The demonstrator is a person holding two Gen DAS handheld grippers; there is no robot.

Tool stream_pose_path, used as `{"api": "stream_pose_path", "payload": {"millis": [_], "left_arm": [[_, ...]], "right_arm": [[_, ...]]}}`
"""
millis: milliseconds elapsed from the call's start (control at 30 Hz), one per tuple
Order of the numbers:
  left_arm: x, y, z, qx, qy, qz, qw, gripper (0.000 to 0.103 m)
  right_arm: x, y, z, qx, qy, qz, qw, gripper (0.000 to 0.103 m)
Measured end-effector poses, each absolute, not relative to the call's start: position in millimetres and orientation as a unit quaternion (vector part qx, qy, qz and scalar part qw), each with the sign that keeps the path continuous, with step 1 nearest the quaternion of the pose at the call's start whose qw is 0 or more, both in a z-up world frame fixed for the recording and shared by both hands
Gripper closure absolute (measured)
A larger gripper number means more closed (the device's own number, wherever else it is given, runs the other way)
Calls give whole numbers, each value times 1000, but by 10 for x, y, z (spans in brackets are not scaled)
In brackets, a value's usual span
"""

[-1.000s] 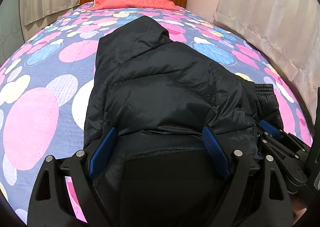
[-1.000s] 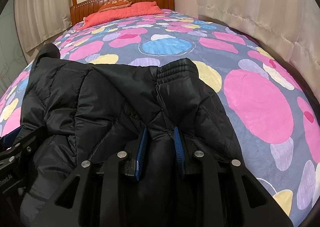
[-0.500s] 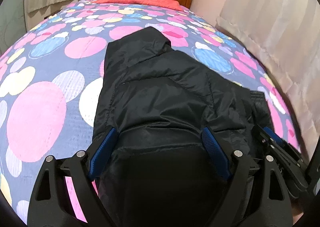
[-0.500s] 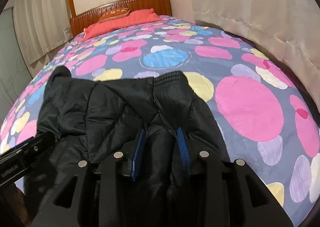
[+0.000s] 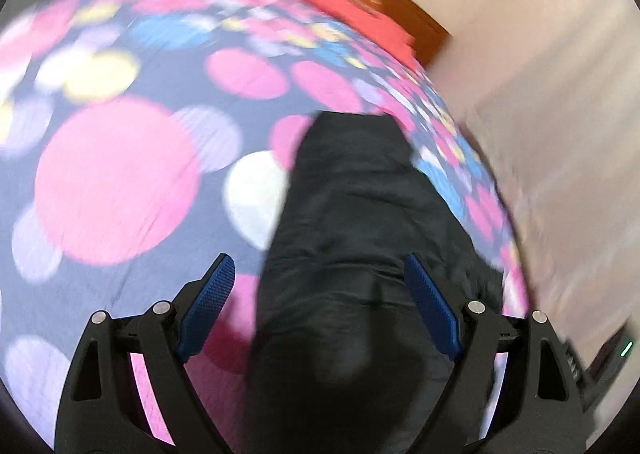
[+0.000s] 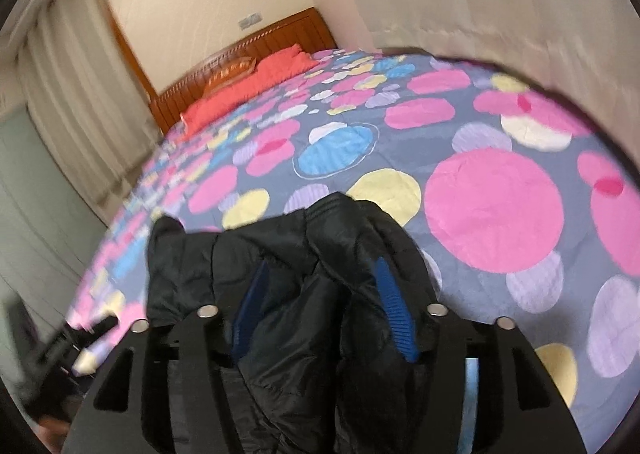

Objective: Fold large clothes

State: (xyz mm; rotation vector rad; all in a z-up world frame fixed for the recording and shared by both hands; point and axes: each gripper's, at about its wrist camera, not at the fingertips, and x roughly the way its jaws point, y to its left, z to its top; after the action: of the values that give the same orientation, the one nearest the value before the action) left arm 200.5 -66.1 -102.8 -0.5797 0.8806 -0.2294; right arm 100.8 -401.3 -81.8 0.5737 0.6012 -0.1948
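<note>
Left gripper [image 5: 318, 308] spread wide, blue pads [image 5: 430, 310] apart on either side of the black padded jacket [image 5: 360, 214] with nothing pinched. Right gripper [image 6: 320, 310] also well parted, pads [image 6: 390, 304] flanking a puffy ridge of the same jacket [image 6: 280, 262] without visibly squeezing it. Jacket bunched on the dotted bedspread [image 6: 492, 206], near the foot edge and far from the orange pillow [image 6: 248, 90] at the headboard. Both views smeared by motion, so seams and hem hard to pick out.

For a good fold, probably best to:
- steady both tools first
- find a firm edge such as hem or cuff, not slippery quilted bulk
- pinch deep enough to catch both layers
- lift level with the bedspread, both sides together
- lay the fold toward the pillow, clear of the bed edge

Risk: slick padded fabric sliding out of a shallow pinch.
</note>
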Motion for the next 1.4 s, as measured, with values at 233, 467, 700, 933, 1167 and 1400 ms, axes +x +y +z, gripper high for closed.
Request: {"api": "stream_pose_path", "payload": {"millis": [233,467,700,933,1167,1400], "left_arm": [[2021,-210,-1586,-427,452,-101,776,16],[2025,-392,-1819,-478,470,-137,730,10],[2076,-629,-1878,-475,491,-176,709,7],[2087,-772,-1874,-462,489,-198,713,7],[2088,-885,-1795,-428,494,-205,729,14],[2023,-879,-1688,-418,492,-213,734,24]], "right_arm": [[962,-4531,-1242,406,294,-83,861,37],[1025,-4719,-1790,519,311,-35,795,35],[1102,-4516,-1937,545,310,37,778,25],[1209,-4343,-1900,494,334,13,803,27],[1162,-4274,-1966,494,336,21,801,60],[1088,-4222,-1910,498,319,29,806,73]]}}
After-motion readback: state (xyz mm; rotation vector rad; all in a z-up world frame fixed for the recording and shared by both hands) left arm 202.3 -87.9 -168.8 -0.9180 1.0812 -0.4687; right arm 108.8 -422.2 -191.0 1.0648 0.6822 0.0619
